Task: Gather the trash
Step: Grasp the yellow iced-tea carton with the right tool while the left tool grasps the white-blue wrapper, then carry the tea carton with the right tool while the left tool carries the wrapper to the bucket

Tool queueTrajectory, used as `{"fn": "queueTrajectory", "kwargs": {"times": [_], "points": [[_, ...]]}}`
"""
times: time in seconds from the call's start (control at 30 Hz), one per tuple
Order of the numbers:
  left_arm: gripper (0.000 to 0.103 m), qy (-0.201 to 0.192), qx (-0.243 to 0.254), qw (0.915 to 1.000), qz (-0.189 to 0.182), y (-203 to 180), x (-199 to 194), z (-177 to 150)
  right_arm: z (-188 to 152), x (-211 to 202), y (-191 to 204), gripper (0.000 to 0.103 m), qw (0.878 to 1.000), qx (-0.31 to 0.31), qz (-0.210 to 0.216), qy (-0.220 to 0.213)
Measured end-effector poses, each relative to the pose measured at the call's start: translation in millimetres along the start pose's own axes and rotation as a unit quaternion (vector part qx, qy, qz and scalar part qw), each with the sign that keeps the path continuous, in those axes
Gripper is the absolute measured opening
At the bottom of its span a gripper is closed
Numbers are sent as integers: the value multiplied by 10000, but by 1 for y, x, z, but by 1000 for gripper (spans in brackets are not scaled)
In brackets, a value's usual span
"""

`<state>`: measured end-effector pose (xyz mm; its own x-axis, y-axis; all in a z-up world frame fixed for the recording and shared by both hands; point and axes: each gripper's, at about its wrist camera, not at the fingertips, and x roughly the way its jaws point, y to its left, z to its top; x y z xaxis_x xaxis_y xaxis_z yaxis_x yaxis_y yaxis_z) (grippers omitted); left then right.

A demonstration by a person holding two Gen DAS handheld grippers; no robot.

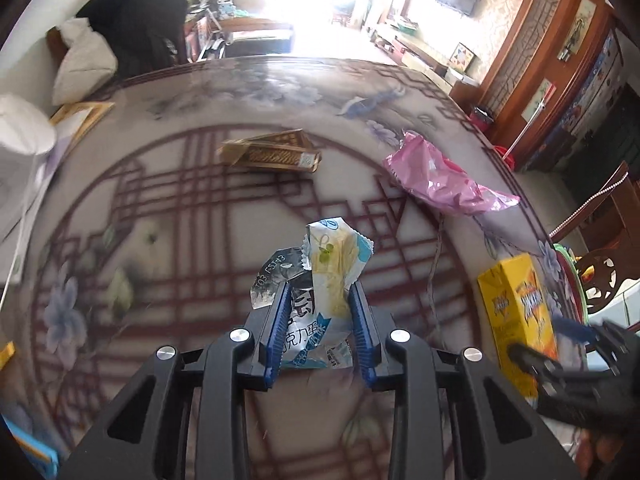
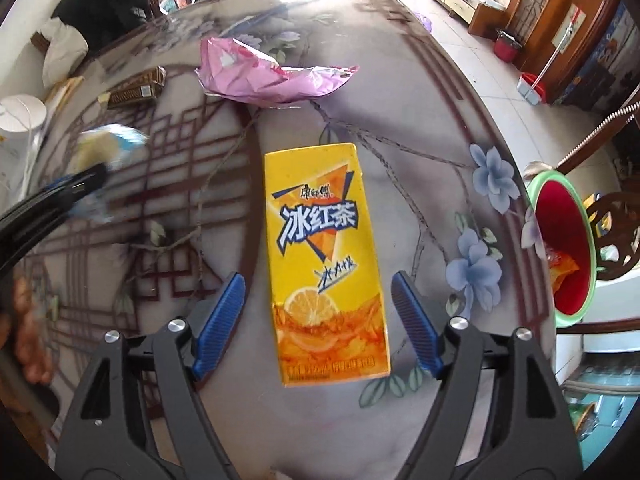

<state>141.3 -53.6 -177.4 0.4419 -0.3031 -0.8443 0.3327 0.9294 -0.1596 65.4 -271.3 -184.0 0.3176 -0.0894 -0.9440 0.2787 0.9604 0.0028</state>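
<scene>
Trash was spread over the patterned table (image 1: pixel 168 208). The crumpled white-and-blue snack wrapper (image 1: pixel 320 280) sat clamped between the left gripper (image 1: pixel 320 300) pads, jaws closed on it, wrapper sticking up above the blue fingers (image 1: pixel 280 320). In the right wrist view that same gripper and wrapper were only a blur at the left edge.

The yellow drink carton (image 2: pixel 324 260) lay flat on the table, label up, between the blue fingers (image 2: pixel 218 320) of the right gripper (image 2: pixel 318 280). Jaws stood wide apart, a gap on both sides, pads not touching the carton.

The pink foil bag (image 2: pixel 260 76) lay crumpled beyond the carton, apart from it. The brown flat box (image 1: pixel 272 152) lay further towards the far left, well apart from the bag.

The red bin with green rim (image 2: pixel 560 248) stood off the table's right edge, near the carton's side, with some orange wrapping visible inside.
</scene>
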Motion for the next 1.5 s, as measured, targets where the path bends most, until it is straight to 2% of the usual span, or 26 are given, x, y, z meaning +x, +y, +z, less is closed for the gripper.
{"fn": "queueTrajectory", "kwargs": {"times": [0.07, 0.3, 0.77, 0.8, 0.83, 0.87, 0.93, 1.27, 1.5], "points": [[28, 5, -71, 10000, 30, 5, -9, -7, 2, 7, 4, 77, 9998, -159, -135, 33], [28, 97, -355, 9992, 120, 21, -30, -36, 4, 17, 12, 77, 9993, -327, -142, 102], [28, 274, -304, 9990, 162, 21, -18, -40, 10, 19, 15, 77, 9988, -439, -215, 77], [28, 267, -297, 9991, 168, 21, -19, -40, 10, 20, 15, 76, 9987, -457, -210, 85], [28, 261, -289, 9991, 176, 20, -19, -39, 10, 20, 17, 70, 9983, -521, -230, 92], [28, 251, -284, 9991, 181, 20, -19, -39, 10, 20, 19, 57, 9978, -590, -275, 83], [28, 215, -275, 9992, 198, 19, -22, -38, 10, 18, 21, 58, 9977, -643, -228, 61], [28, -110, -235, 9994, 222, 5, -58, -38, 1, -30, 34, 57, 9963, -685, 261, -447], [28, -393, -171, 9988, 215, -12, -87, -41, -10, -71, 33, 57, 9927, -726, 398, -881]]}}
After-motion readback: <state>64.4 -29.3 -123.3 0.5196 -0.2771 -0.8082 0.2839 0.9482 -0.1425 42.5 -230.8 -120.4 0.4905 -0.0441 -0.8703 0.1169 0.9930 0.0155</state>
